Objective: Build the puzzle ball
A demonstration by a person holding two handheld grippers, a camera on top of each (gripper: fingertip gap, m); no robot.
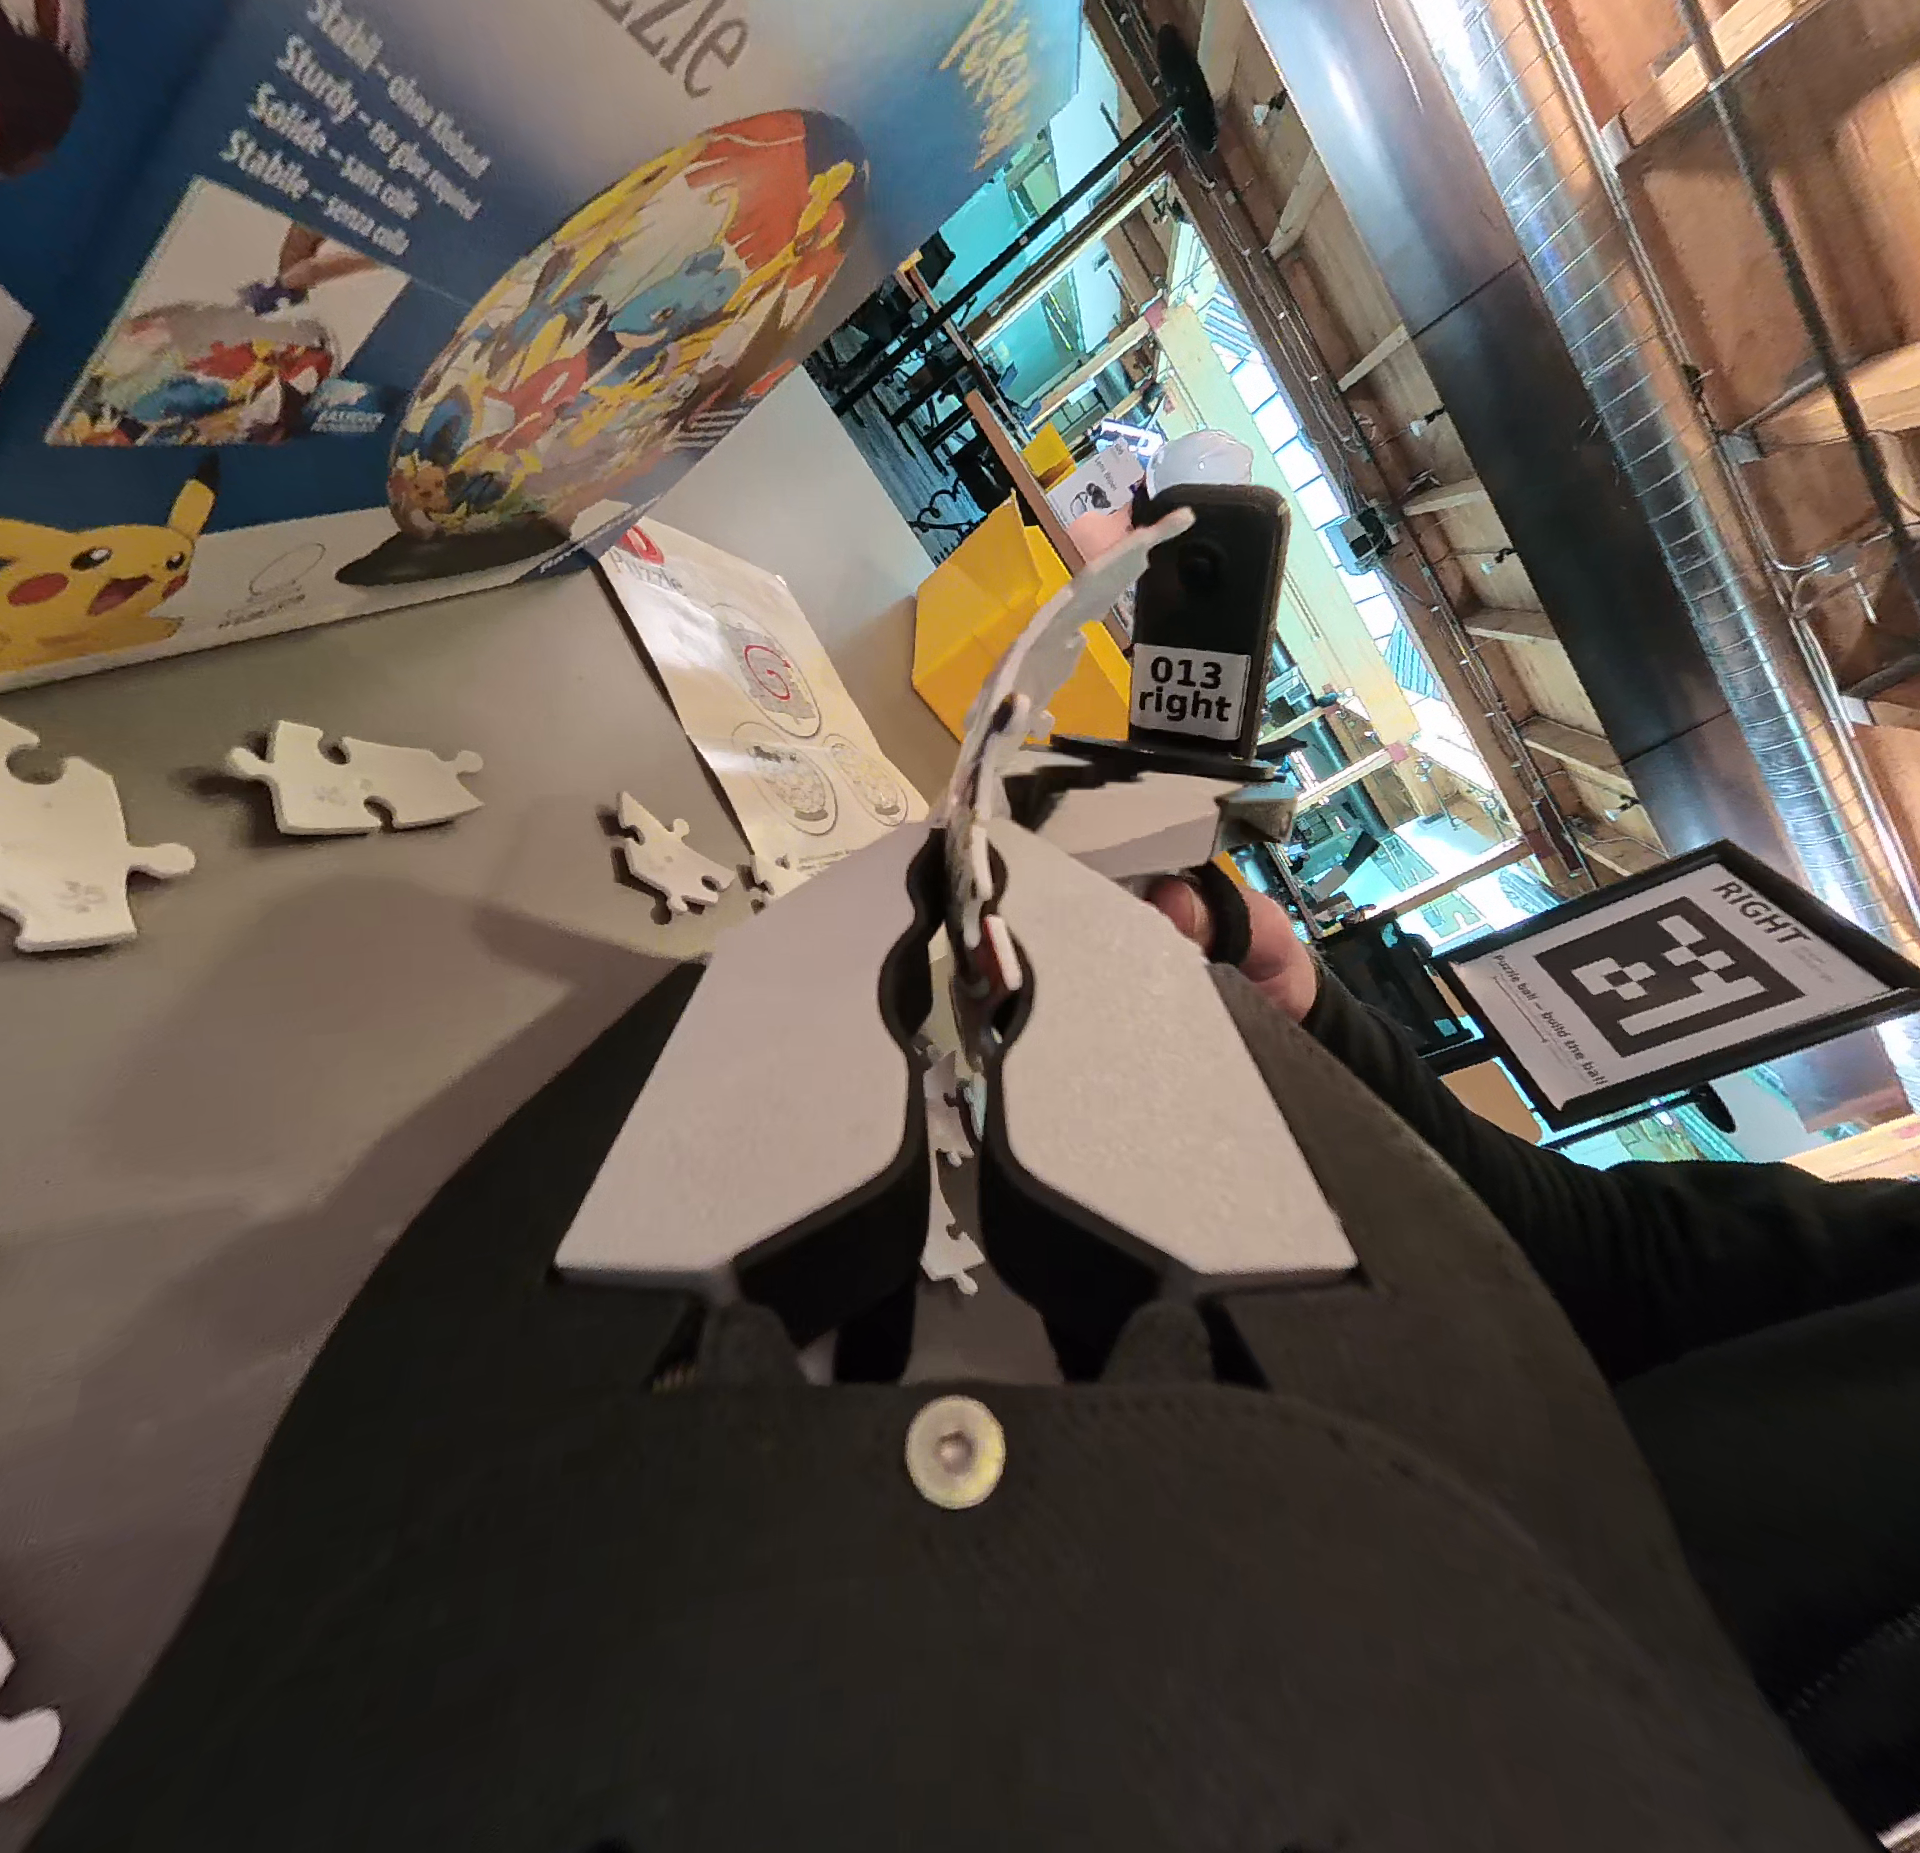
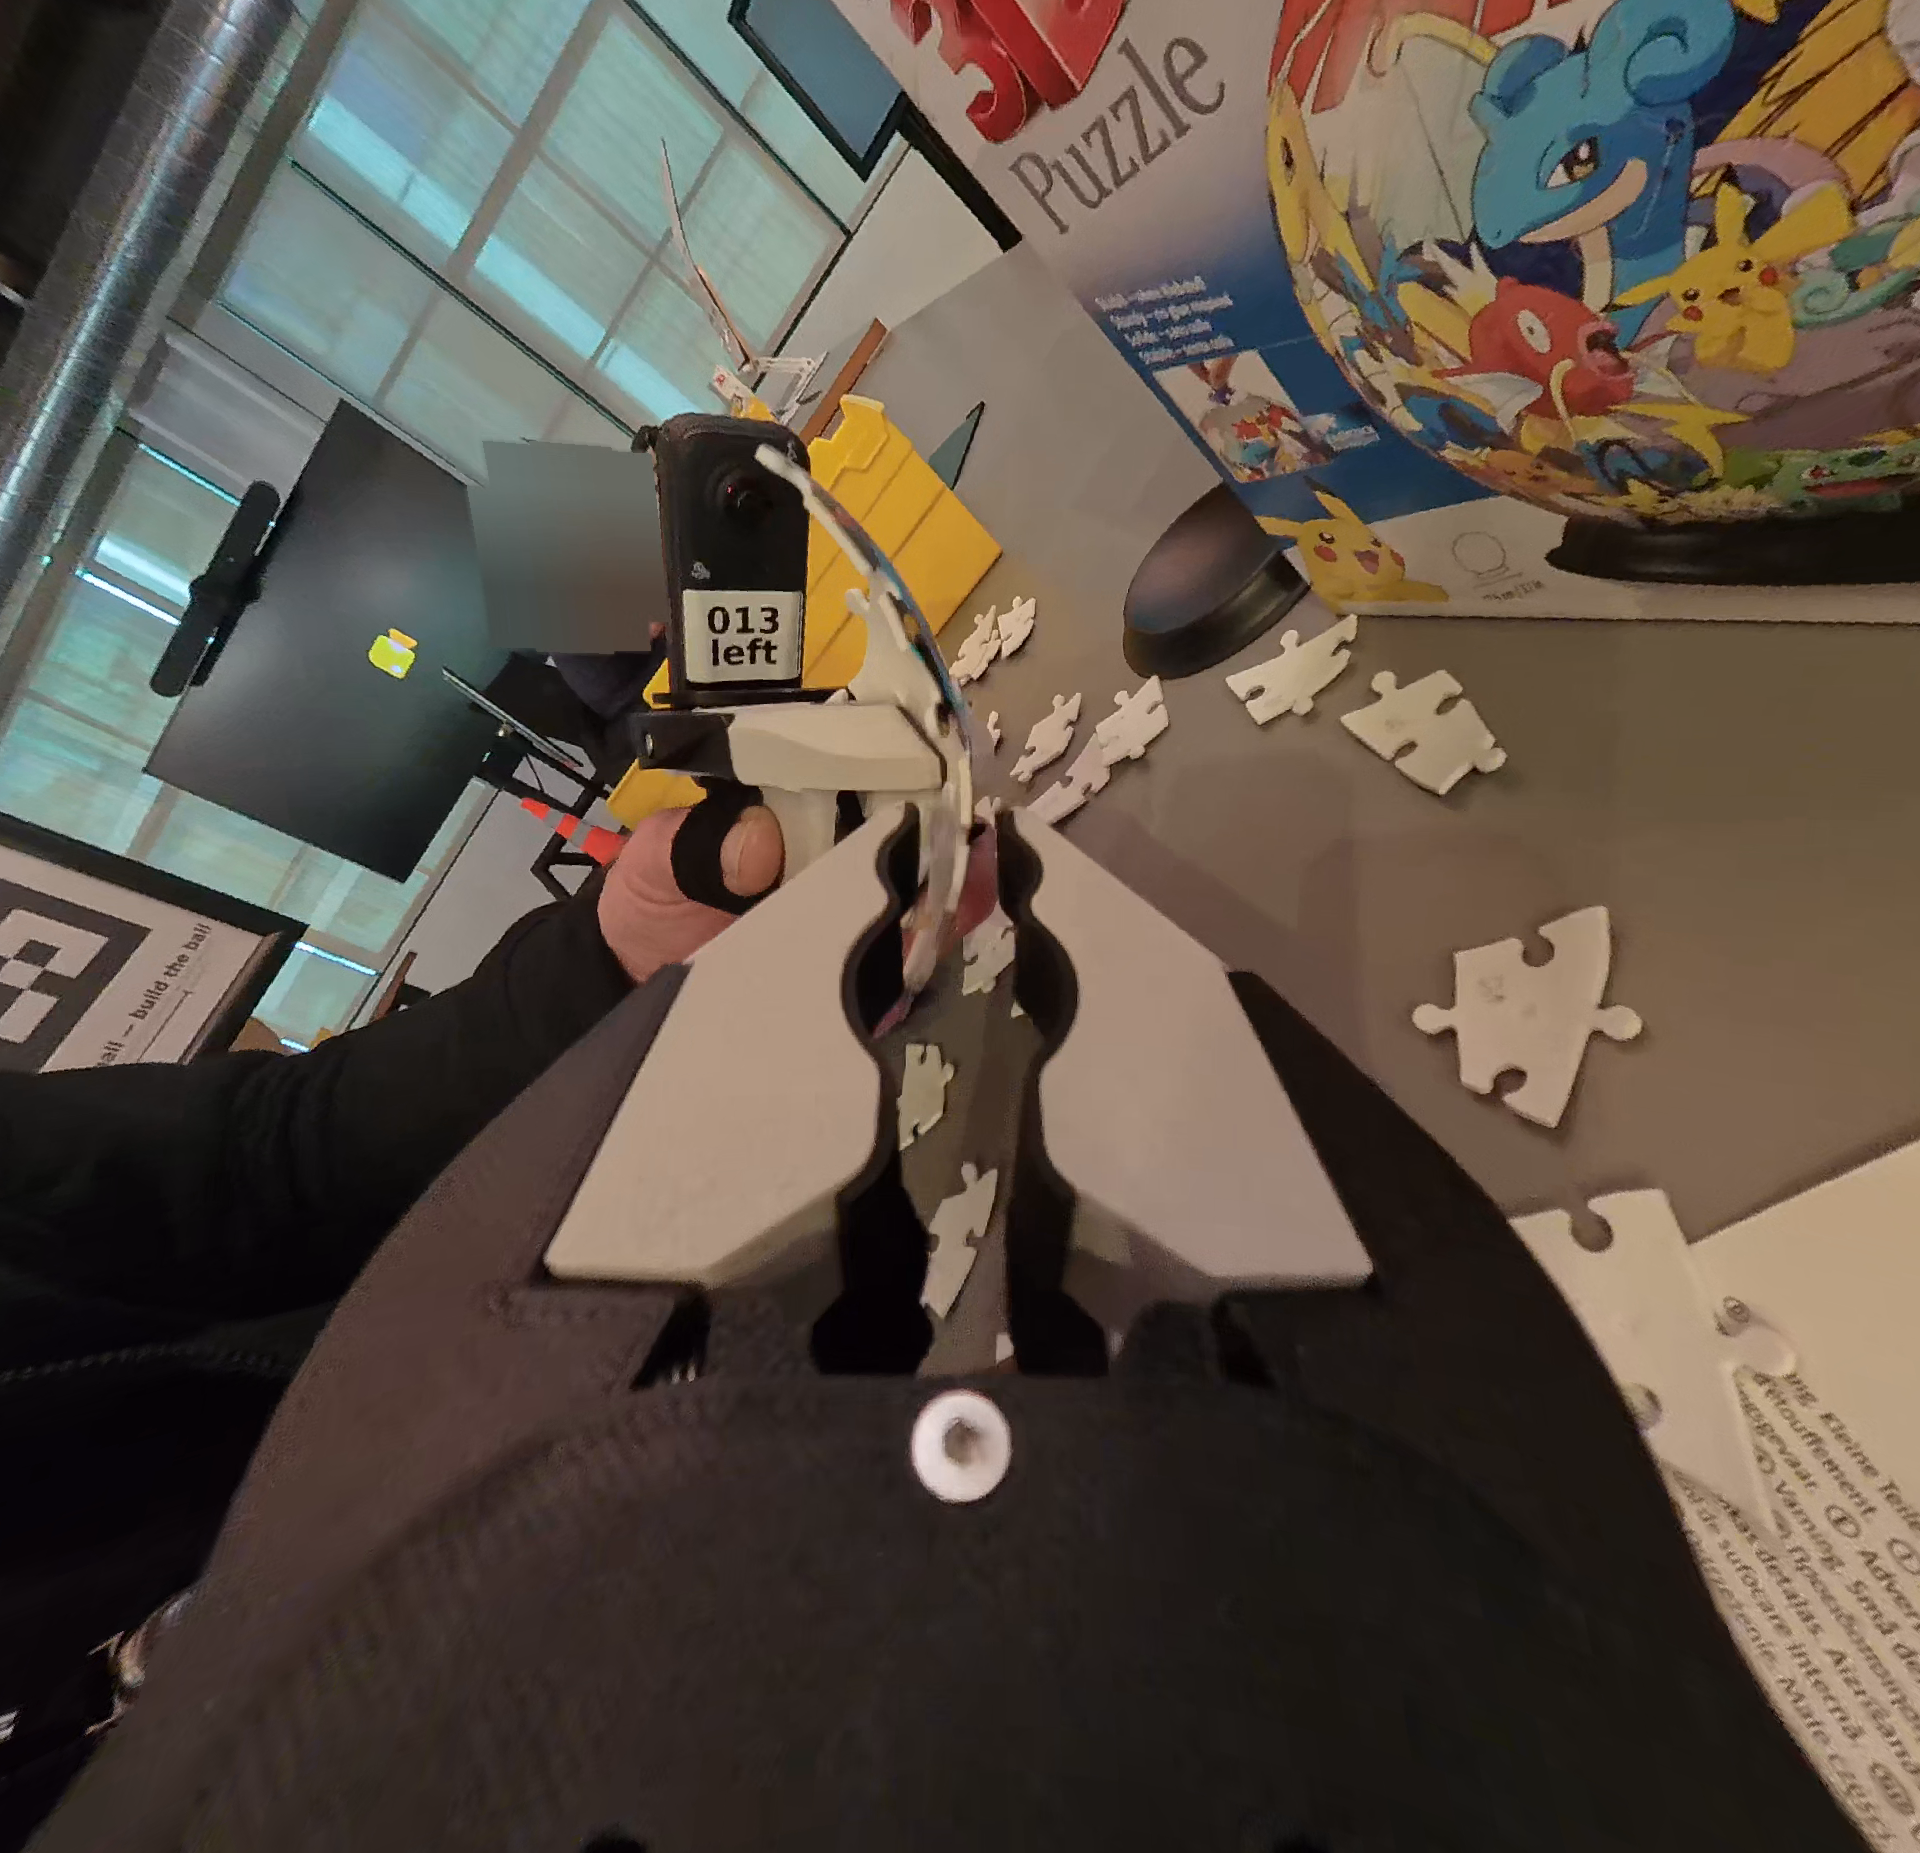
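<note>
A curved strip of joined puzzle pieces (image 1: 1049, 629) is held in the air above the grey table (image 1: 312, 1076), seen edge-on. My left gripper (image 1: 971, 873) is shut on its lower end. My right gripper (image 2: 961, 842) is shut on the same strip (image 2: 894, 619) from the opposite side. Each gripper shows in the other's view, the right one in the left wrist view (image 1: 1132, 816) and the left one in the right wrist view (image 2: 831, 749), close together with fingertips nearly meeting. Loose white pieces (image 1: 353, 780) (image 2: 1527, 1014) lie face down on the table.
The puzzle box (image 1: 312, 245) (image 2: 1558, 245) stands at the back of the table, with a black ball stand (image 2: 1205, 598) beside it. A leaflet (image 1: 769, 702) and a printed bag (image 2: 1818, 1440) lie on the table. A yellow bin (image 2: 904, 515) sits behind. A framed marker sign (image 1: 1683, 982) stands nearby. Less than 4 cm separates the two grippers' tips.
</note>
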